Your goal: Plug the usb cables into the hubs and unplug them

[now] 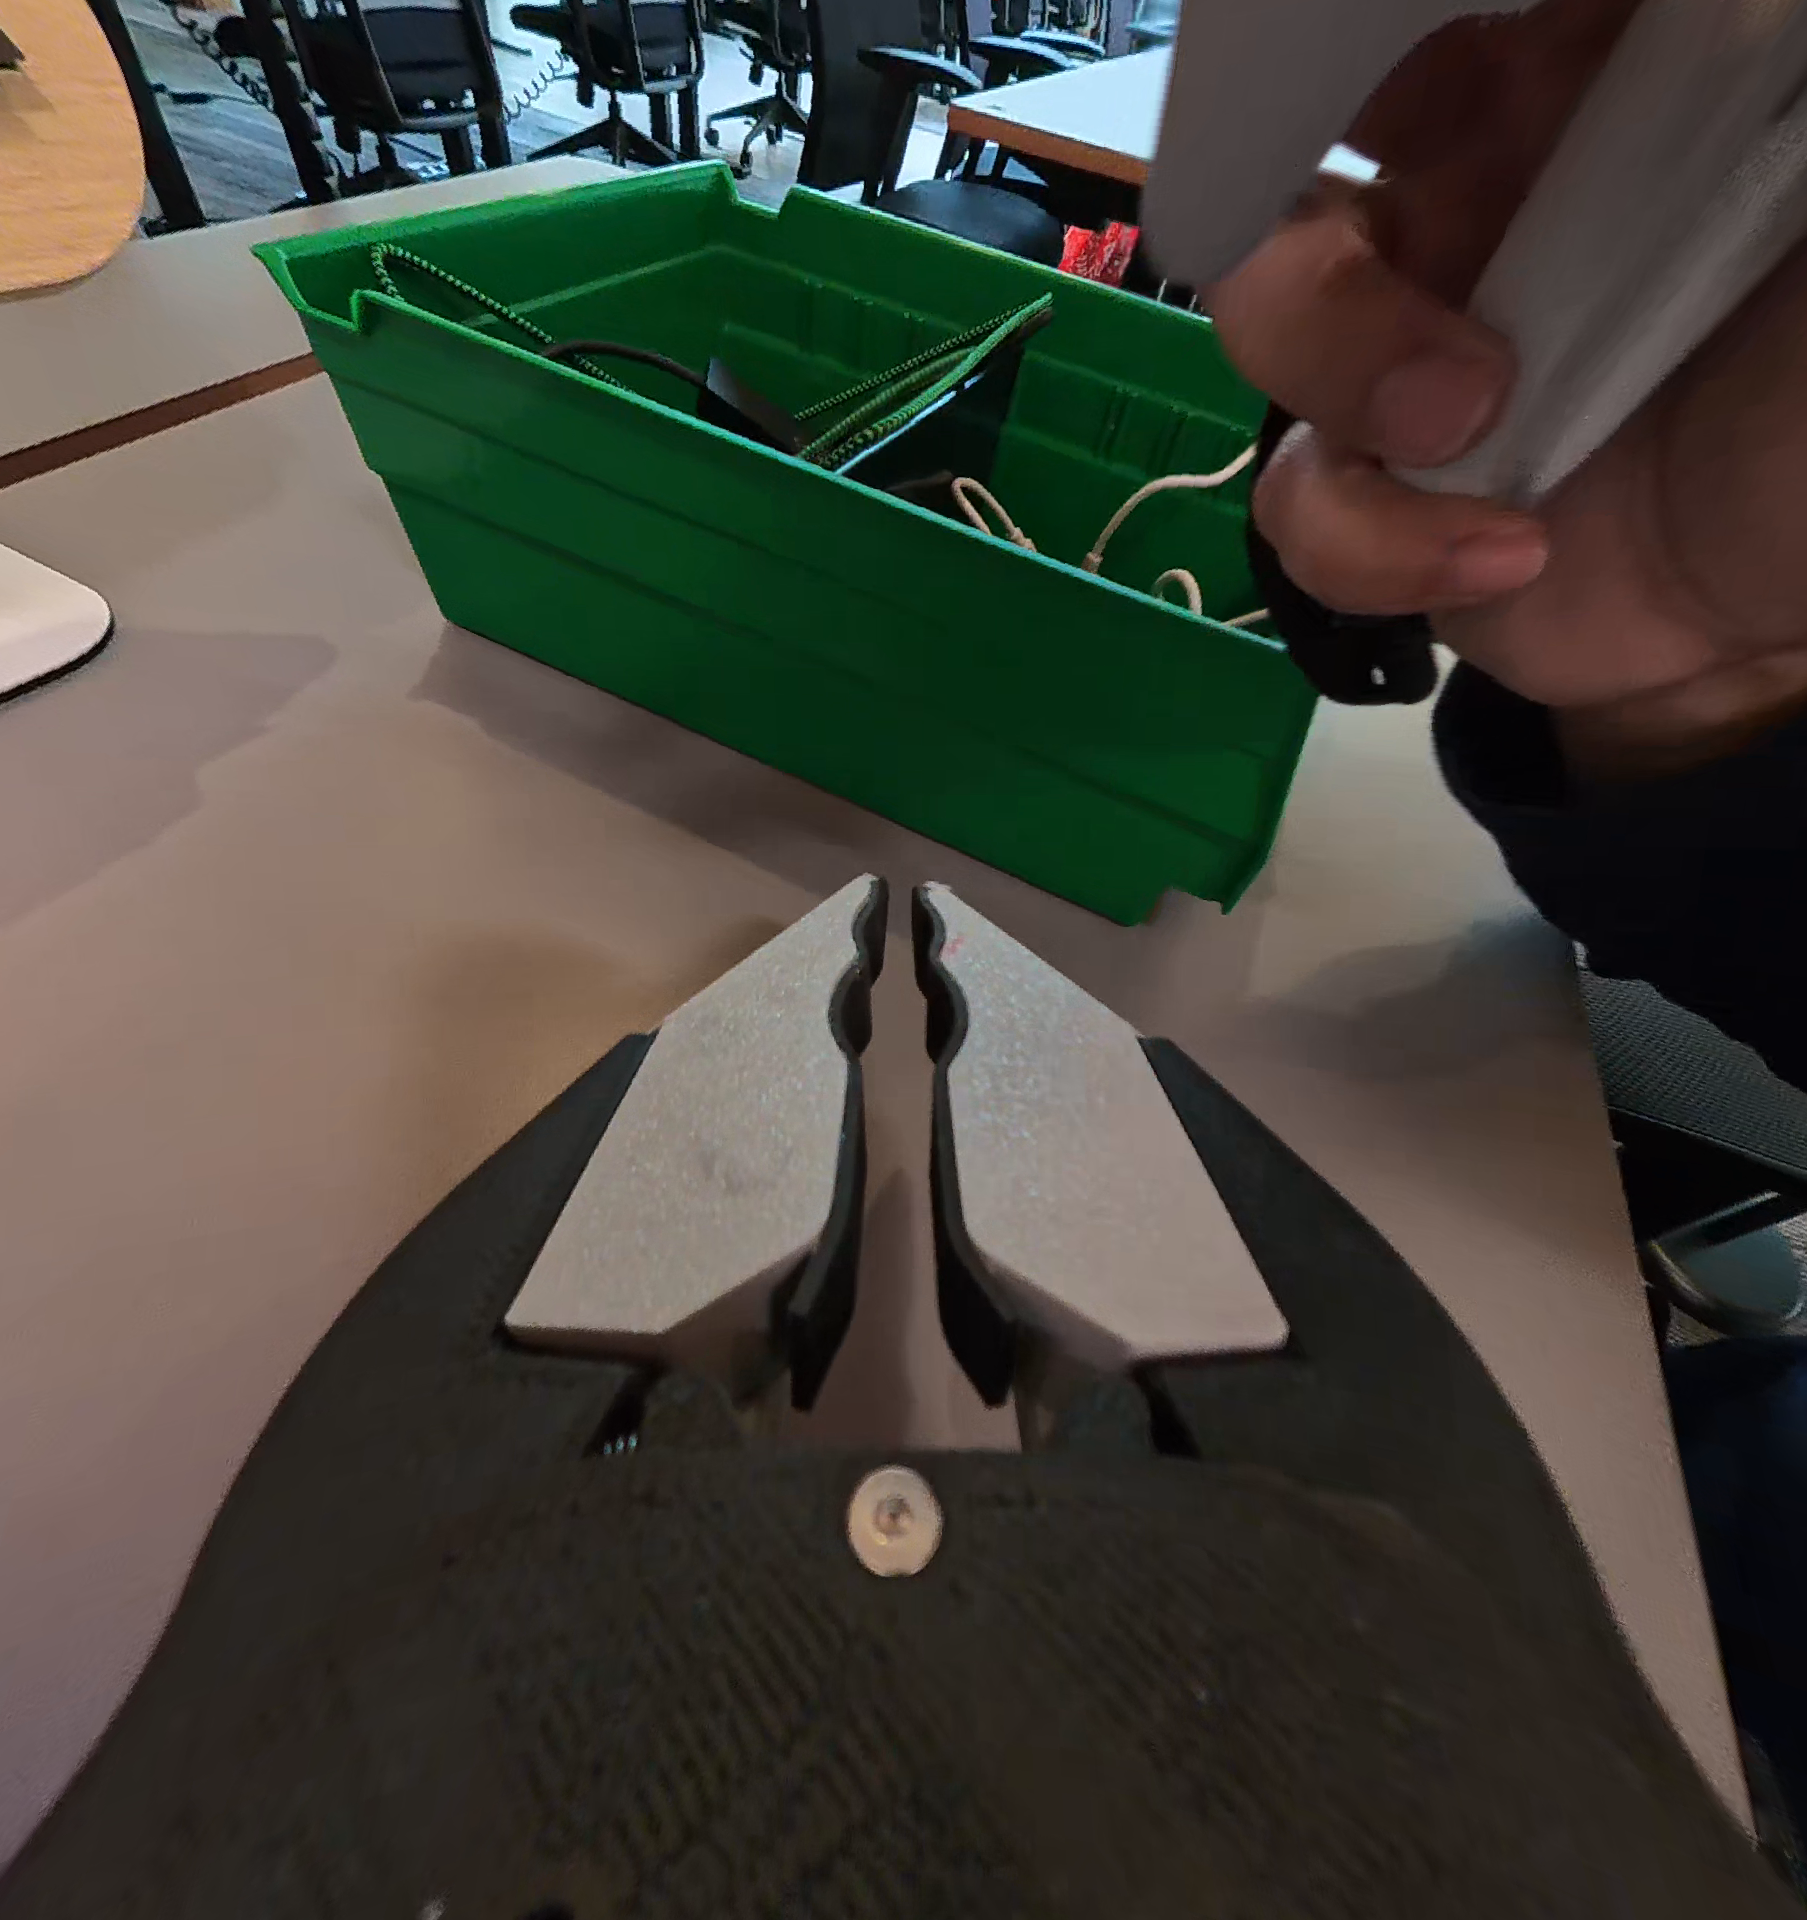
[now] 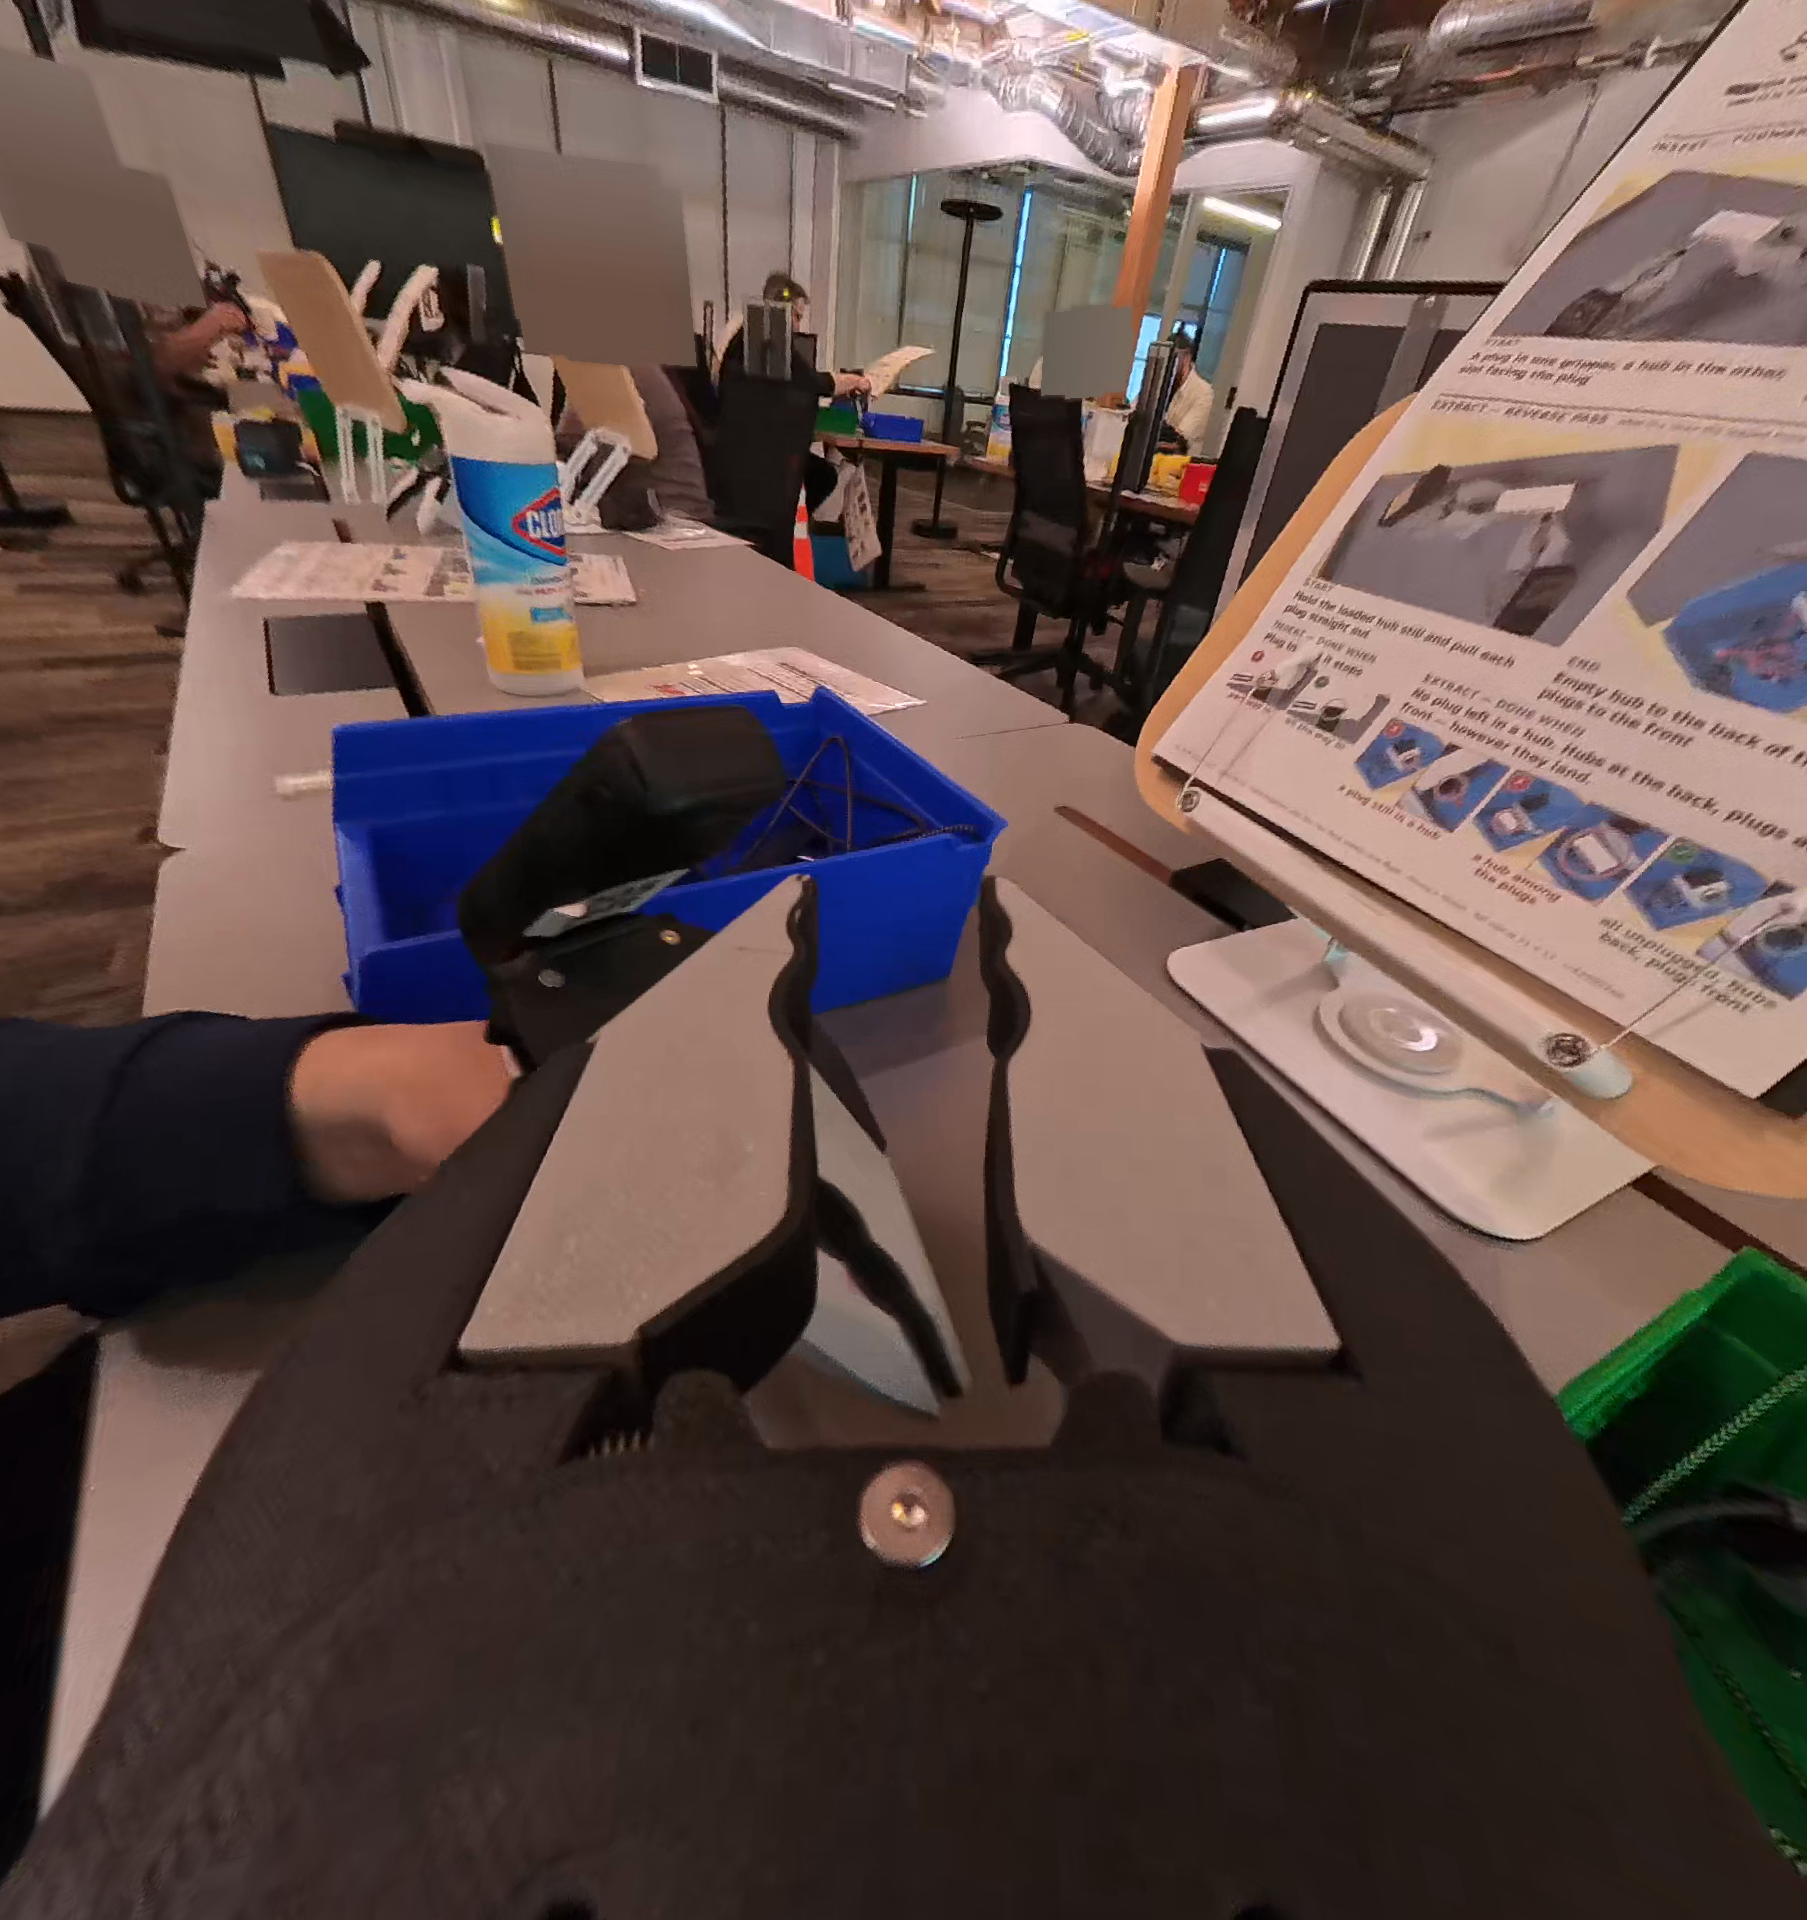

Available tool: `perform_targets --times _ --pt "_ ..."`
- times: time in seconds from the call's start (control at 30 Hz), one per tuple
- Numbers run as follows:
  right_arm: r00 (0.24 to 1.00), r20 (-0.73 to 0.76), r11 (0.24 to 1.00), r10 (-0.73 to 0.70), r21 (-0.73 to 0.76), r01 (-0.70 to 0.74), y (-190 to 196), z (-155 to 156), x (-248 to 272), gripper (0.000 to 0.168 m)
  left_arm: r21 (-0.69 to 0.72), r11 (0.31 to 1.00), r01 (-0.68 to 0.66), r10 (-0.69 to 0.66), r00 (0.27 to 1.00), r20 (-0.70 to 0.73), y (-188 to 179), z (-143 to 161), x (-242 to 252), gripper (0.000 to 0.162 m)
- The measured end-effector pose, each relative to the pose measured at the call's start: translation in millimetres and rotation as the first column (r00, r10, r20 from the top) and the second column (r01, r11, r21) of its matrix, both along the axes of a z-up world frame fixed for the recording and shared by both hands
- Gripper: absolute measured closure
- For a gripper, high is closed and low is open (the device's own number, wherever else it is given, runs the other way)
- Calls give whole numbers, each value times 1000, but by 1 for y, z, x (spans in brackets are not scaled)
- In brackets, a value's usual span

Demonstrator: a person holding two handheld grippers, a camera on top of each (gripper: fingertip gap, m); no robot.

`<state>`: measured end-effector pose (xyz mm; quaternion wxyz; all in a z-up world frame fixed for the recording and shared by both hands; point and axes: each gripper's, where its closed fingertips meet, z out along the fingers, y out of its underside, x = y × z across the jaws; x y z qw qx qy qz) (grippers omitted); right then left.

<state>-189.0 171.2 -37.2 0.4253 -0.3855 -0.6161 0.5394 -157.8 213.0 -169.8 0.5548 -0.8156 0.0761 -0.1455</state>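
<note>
A green bin stands on the grey table just beyond my left gripper. It holds a green-black braided cable, a white cable and a black flat device. My left gripper hovers low over the table, empty, its jaws almost together. My right gripper is open and empty, and points at a blue bin that holds thin black cables. A corner of the green bin shows at the lower right of the right wrist view. A hand holds the left gripper there.
A wooden board with an instruction sheet stands on a white base right of the blue bin. A wipes canister stands behind the blue bin. A hand grips the right tool above the green bin. The table edge runs close on the right. The gap from one gripper's tips to the other's is roughly 15 centimetres.
</note>
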Motion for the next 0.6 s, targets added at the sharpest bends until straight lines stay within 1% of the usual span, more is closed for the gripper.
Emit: perform_targets --times 0.03,0.1,0.23,0.27,0.3,0.33,0.37,0.4,0.43,0.47,0.5,0.57,0.6 --pt "1000 6 1000 18 -23 -18 -3 0 3 140 -6 1000 -9 9 1000 -4 1 -2 -1 161" --pt "994 26 992 108 -63 -107 -19 -4 11 139 -16 1000 -15 15 1000 -12 2 -4 -1 160" --pt "983 27 982 184 -54 -182 -39 -18 20 140 -11 999 -30 30 999 -27 3 -3 -2 160" --pt "976 58 976 211 -69 -207 -47 -23 22 140 -4 999 -36 36 999 -28 2 -1 -3 160" --pt "965 129 973 229 -68 -221 -55 -33 23 143 3 999 -39 39 999 -28 2 0 -4 160" --pt "950 227 977 214 -29 -213 -58 -47 24 144 6 999 -46 46 999 -27 2 1 -6 160" --pt "937 313 984 156 40 -177 -54 -62 23 145 9 999 -51 52 998 -25 2 2 -8 160" --pt "932 356 987 70 114 -118 -45 -74 21 149 9 999 -54 54 998 -20 2 2 -9 160" --pt "930 367 984 -8 167 -58 -33 -82 20 158 5 998 -56 56 998 -17 1 2 -10 160" --pt "926 372 983 -59 184 -11 -21 -89 20 162 0 998 -56 56 998 -18 1 1 -10 160" --pt "919 385 986 -83 167 19 -11 -95 21 161 -7 998 -57 57 998 -29 1 -1 -10 160" --pt "916 393 993 -82 110 42 0 -94 24 156 -5 998 -55 54 998 -41 2 -2 -9 160" --pt "916 382 989 -120 121 79 10 -91 25 156 -6 999 -54 53 998 -43 2 -3 -8 160"
